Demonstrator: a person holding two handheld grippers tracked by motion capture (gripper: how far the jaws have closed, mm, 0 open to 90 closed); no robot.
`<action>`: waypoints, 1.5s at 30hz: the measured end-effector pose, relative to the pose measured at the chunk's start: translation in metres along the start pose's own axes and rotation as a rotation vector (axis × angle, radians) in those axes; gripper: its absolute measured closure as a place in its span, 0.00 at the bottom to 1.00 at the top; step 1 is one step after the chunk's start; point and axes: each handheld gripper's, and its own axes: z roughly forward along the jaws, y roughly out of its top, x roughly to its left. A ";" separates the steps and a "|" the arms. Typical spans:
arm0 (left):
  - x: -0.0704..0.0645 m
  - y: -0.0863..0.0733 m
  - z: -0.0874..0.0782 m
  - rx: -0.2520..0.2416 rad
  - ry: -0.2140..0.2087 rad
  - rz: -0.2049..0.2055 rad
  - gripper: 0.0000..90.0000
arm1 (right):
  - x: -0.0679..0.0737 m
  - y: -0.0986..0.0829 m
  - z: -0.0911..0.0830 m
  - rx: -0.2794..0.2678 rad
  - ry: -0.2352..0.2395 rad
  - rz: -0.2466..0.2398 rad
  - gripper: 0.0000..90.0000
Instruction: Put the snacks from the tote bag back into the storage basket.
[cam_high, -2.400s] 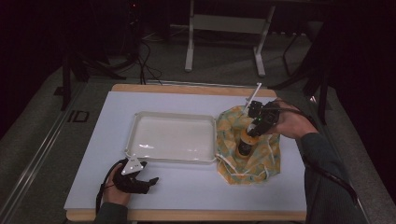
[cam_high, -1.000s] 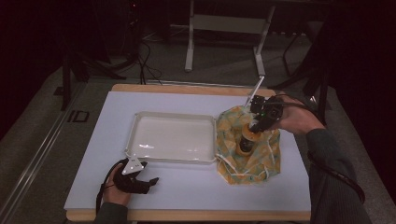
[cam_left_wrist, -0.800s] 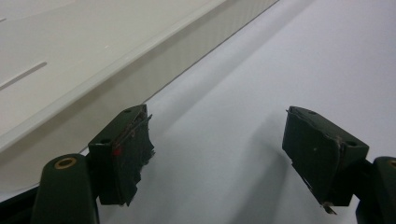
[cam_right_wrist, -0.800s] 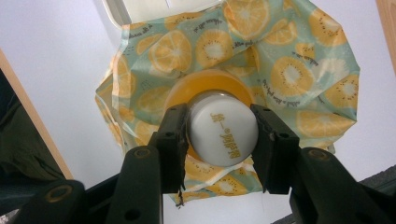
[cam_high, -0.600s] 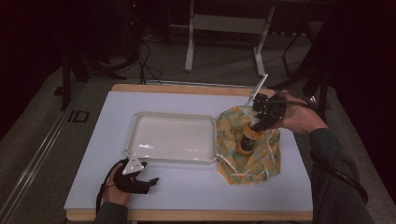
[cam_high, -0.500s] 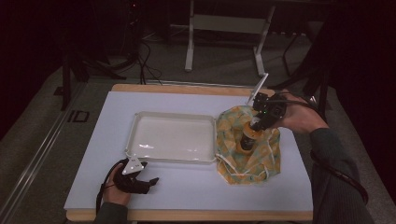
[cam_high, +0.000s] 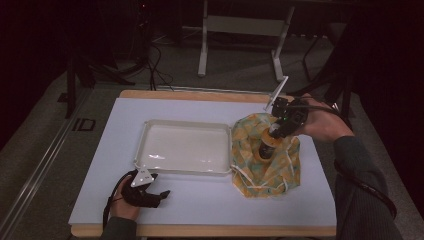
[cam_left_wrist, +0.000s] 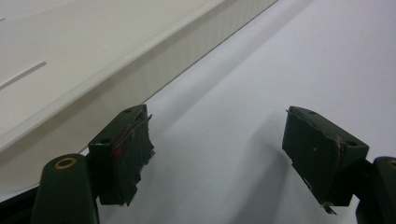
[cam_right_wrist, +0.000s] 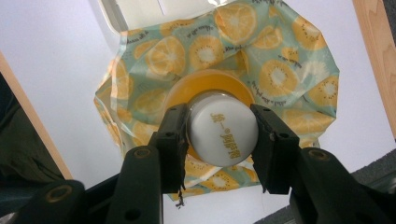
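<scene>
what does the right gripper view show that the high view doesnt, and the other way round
Right gripper view alone: the bottle's white cap with printed characters, its orange shoulder beneath, and the black fingers pressed against both sides of that cap; also the orange-slice print on the cloth bag.

High view alone: the whole white tray, the left gripper resting open on the table in front of it, the person's forearms, and the floor beyond.

Both share: the right gripper on the bottle, standing in the bag beside the tray.
</scene>
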 end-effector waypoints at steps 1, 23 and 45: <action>0.000 0.000 0.000 0.000 0.000 0.000 0.26 | 0.000 0.000 0.000 -0.002 -0.001 0.002 0.65; 0.000 0.000 0.000 0.001 0.000 0.000 0.26 | 0.000 0.004 -0.011 0.006 -0.014 0.001 0.65; 0.000 0.000 0.000 0.002 0.000 0.001 0.26 | -0.001 0.008 -0.018 0.000 -0.024 0.002 0.65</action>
